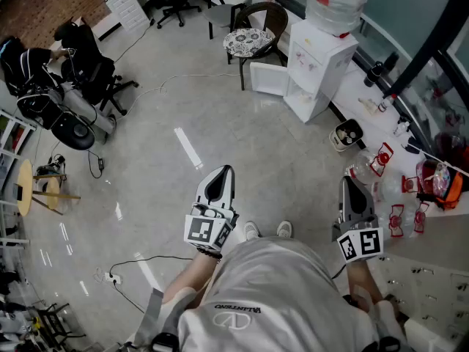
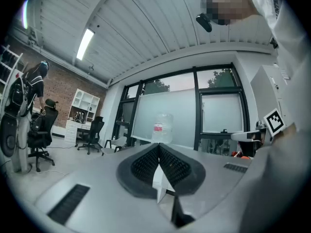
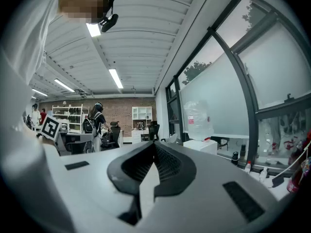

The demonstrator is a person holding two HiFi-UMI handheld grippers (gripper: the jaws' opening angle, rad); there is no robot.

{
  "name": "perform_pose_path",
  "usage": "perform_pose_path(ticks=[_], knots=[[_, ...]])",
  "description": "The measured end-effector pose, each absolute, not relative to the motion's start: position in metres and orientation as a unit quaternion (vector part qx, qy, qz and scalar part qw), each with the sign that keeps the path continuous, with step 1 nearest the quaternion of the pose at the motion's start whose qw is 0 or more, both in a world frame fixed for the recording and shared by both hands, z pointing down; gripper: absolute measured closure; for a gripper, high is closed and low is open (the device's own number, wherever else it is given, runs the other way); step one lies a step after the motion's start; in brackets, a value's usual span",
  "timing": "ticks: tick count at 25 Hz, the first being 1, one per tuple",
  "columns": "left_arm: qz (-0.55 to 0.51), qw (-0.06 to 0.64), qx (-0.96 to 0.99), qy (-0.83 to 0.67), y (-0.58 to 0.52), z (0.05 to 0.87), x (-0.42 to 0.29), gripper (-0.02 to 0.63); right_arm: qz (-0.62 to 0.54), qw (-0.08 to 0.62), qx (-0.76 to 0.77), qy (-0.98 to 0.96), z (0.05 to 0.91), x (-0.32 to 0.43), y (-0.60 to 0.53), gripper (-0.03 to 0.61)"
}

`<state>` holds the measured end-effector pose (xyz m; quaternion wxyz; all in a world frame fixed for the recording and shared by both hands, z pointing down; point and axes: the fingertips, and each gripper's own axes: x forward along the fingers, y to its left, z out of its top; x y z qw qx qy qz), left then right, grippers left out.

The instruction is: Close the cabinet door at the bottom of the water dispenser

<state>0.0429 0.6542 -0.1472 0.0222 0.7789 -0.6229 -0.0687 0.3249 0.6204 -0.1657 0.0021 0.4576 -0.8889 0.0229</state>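
Observation:
The white water dispenser (image 1: 320, 63) stands far ahead on the right, by the window wall, with a clear bottle (image 1: 335, 0) on top. Its bottom cabinet door (image 1: 267, 79) hangs swung out to the left. My left gripper (image 1: 220, 177) and right gripper (image 1: 350, 189) are held level in front of my body, well short of the dispenser, both shut and holding nothing. In the left gripper view the bottle (image 2: 163, 128) shows just above the left gripper (image 2: 159, 149). In the right gripper view the bottle (image 3: 197, 120) stands to the right of the right gripper (image 3: 154, 147).
A dark chair with a patterned cushion (image 1: 250, 41) stands just left of the open door. A small bin (image 1: 346, 134) and red items (image 1: 385, 160) lie along the right wall. Office chairs (image 1: 99, 75) and a person (image 1: 29, 57) are at the left. A cable (image 1: 124, 266) crosses the floor.

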Motion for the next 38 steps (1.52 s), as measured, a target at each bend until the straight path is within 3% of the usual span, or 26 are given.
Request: perform_pose_path(ticks=[12, 38], knots=[[-0.055, 0.014, 0.785, -0.616, 0.66, -0.152, 0.038, 0.604, 0.021, -0.018, 0.46, -0.888, -0.173, 0.31, 0.623, 0.561], [-0.051, 0.033, 0.777, -0.627, 0.665, -0.115, -0.054, 0.604, 0.006, -0.001, 0.434, -0.901, -0.167, 0.205, 0.608, 0.561]])
